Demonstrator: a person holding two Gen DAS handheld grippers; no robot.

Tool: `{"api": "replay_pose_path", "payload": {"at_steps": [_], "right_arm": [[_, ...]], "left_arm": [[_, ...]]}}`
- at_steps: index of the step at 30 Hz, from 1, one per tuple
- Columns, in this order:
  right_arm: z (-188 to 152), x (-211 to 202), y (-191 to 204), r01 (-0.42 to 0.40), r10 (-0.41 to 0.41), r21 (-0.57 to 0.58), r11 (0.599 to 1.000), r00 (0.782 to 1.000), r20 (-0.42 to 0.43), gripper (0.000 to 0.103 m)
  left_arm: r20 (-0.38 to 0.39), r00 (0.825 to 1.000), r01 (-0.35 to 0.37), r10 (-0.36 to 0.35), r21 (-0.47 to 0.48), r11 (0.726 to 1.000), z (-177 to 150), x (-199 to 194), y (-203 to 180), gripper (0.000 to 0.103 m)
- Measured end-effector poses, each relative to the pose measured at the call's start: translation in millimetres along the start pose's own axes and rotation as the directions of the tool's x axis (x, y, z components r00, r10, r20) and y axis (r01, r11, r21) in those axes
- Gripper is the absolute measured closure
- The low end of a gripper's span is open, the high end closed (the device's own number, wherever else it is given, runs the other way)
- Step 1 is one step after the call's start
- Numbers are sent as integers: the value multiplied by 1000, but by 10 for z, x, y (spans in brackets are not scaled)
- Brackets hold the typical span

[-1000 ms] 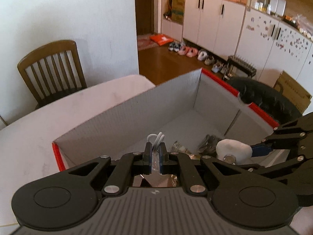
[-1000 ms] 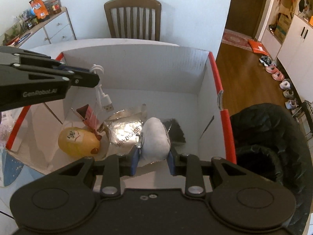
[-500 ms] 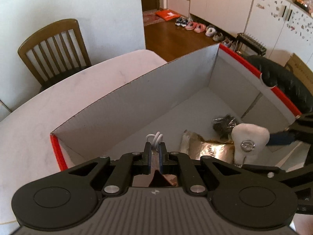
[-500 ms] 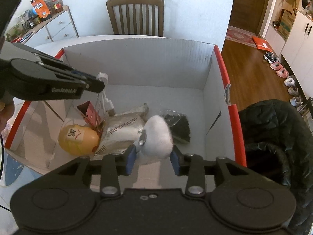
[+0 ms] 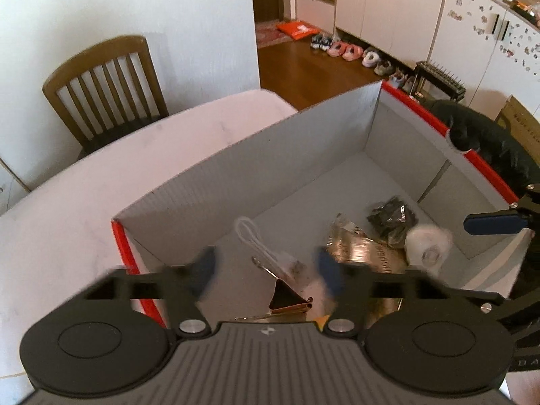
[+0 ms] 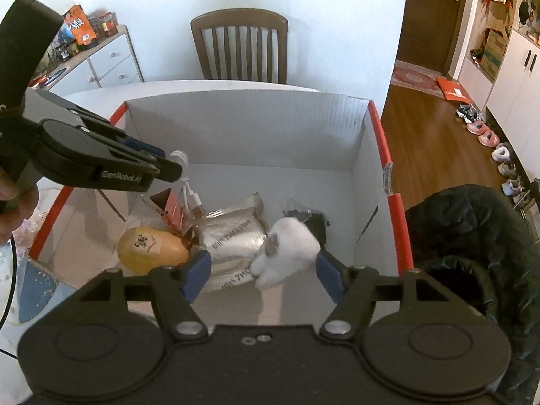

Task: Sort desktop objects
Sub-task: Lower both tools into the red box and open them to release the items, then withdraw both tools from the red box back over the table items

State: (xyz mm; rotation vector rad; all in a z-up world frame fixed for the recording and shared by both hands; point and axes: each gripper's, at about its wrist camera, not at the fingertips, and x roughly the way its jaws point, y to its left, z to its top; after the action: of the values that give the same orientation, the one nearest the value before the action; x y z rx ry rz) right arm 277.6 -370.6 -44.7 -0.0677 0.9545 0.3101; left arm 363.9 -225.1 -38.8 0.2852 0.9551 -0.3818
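Observation:
A white cardboard box (image 5: pixel 270 168) with a red rim stands on the table. My left gripper (image 5: pixel 266 270) hangs over its near left corner, its jaws opening. A white USB cable (image 5: pixel 256 239) is loose between them, and neither pad touches it. My right gripper (image 6: pixel 263 276) is over the box (image 6: pixel 243 128) too, jaws opening. The white plush toy (image 6: pixel 290 246) lies free beyond its pads, on the silver foil packets (image 6: pixel 233 236). The left wrist view shows the plush (image 5: pixel 428 243) beside a blue fingertip (image 5: pixel 491 223) of the right gripper.
The box also holds a yellow egg-shaped toy (image 6: pixel 152 251), a rose-gold binder clip (image 6: pixel 172 207) and a black packet (image 6: pixel 314 219). A wooden chair (image 6: pixel 239 47) stands behind the table. A black jacket (image 6: pixel 472 236) lies against the box's right side. A hand (image 6: pixel 13 202) holds the left gripper.
Both grippers were shut, the left on the cable and the right on the plush; both have opened. The plush has dropped onto the foil packets and the cable has come loose.

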Motion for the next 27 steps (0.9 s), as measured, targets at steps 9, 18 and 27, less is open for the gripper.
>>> {"api": "replay_pose_path", "payload": {"at_steps": [9,18,27], "right_arm": [[-17,-188,48,-4,4,-1,1000,999,39,32],[-25,-392,136,-7,8,-3,1000,997,77,31],[-93,-651,322,-22,25,-25,999,990,138,28]], "left_arm": [[72,997,35,-35,11,999,-94,-380,-26,31],[130,989,71,-69,-10,997,-293,-728,-18,31],[206,974,99,-92,-23,995,-580,-1090,-37,31]]}}
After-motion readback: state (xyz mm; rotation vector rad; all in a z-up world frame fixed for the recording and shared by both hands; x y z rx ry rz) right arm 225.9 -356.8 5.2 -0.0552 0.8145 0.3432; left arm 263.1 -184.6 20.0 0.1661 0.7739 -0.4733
